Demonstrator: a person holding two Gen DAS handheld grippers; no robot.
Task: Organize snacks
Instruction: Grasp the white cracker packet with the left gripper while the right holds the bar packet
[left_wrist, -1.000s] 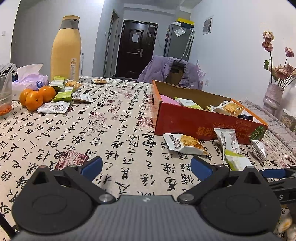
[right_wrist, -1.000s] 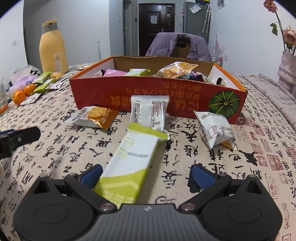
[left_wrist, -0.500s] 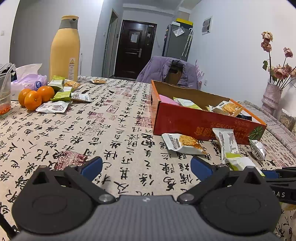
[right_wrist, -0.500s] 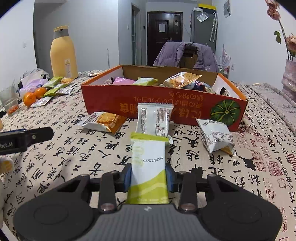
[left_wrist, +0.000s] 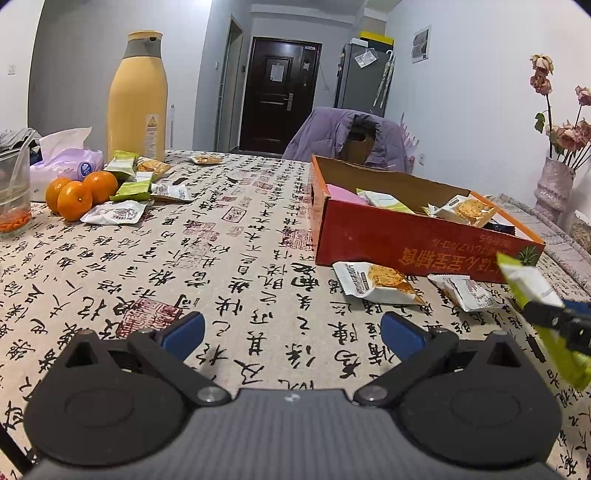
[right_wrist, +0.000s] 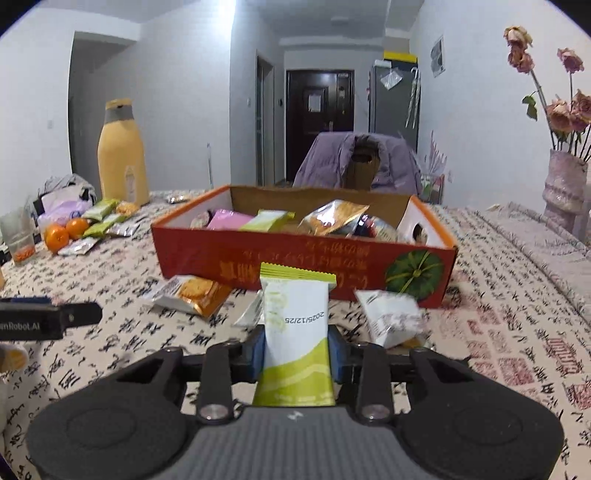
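My right gripper (right_wrist: 295, 354) is shut on a green-and-white snack packet (right_wrist: 295, 325), held upright off the table in front of the red cardboard box (right_wrist: 295, 258), which holds several snacks. That same packet (left_wrist: 532, 291) shows at the right edge of the left wrist view. Three loose packets lie before the box: an orange-and-white one (right_wrist: 192, 293), a white one (right_wrist: 395, 319) and one partly hidden behind the held packet. My left gripper (left_wrist: 291, 330) stands open over bare tablecloth, nothing between its fingers. More packets (left_wrist: 129, 188) lie at the far left by the oranges.
A tall yellow bottle (left_wrist: 138, 99), tissue pack (left_wrist: 66, 162), three oranges (left_wrist: 79, 192) and a glass (left_wrist: 13, 192) stand at the far left. A vase of dried flowers (left_wrist: 554, 184) is at the right. A chair with a purple jacket (left_wrist: 351, 136) is behind the table.
My right gripper closed on the green-and-white packet that lay on the table and lifted it upright toward the box. The left gripper stayed still and open.
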